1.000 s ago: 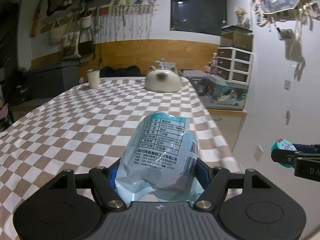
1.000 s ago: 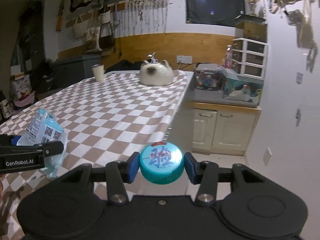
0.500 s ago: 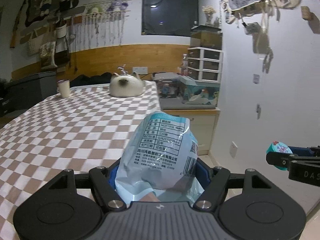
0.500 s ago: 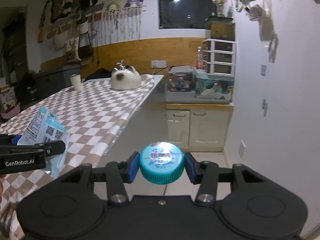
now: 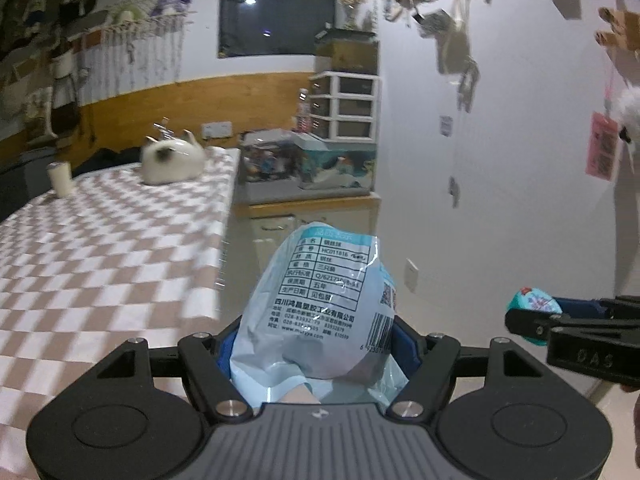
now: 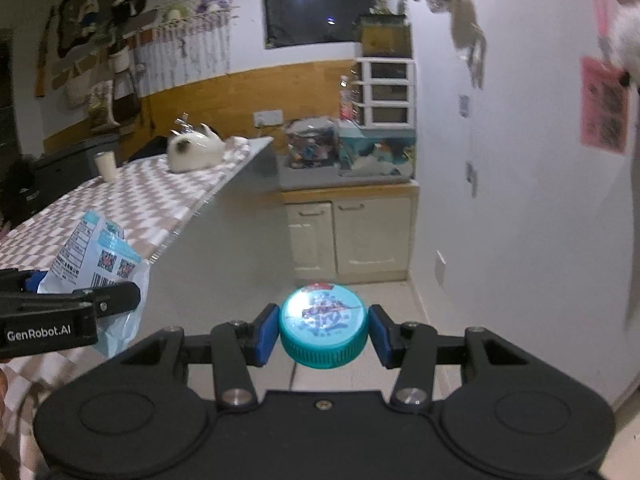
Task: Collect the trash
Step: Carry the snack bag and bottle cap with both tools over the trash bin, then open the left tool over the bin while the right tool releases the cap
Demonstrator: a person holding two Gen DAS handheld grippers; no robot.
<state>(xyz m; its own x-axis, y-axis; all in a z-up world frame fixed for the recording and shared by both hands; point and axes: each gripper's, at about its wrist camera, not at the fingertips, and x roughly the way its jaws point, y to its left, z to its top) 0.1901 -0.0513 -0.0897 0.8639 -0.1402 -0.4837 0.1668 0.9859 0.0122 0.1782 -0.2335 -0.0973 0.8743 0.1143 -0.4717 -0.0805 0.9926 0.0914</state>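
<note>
My left gripper (image 5: 318,350) is shut on a crumpled light-blue plastic wrapper (image 5: 320,304) with black print and a barcode, held upright in the air past the table's right edge. The wrapper also shows in the right wrist view (image 6: 96,256), at the left. My right gripper (image 6: 323,334) is shut on a teal bottle cap (image 6: 323,330) with a printed top. The cap also shows at the right of the left wrist view (image 5: 532,308), level with the wrapper.
A table with a brown-and-white checked cloth (image 5: 100,248) lies to the left, with a white cat-shaped object (image 5: 172,158) and a pale cup (image 5: 60,178) at its far end. A low cream cabinet (image 6: 352,232) with cluttered top stands ahead. A white wall (image 6: 520,200) is on the right.
Both grippers have swung to the right, away from over the table toward the cabinet and wall. Both keep their hold on the wrapper and the cap.
</note>
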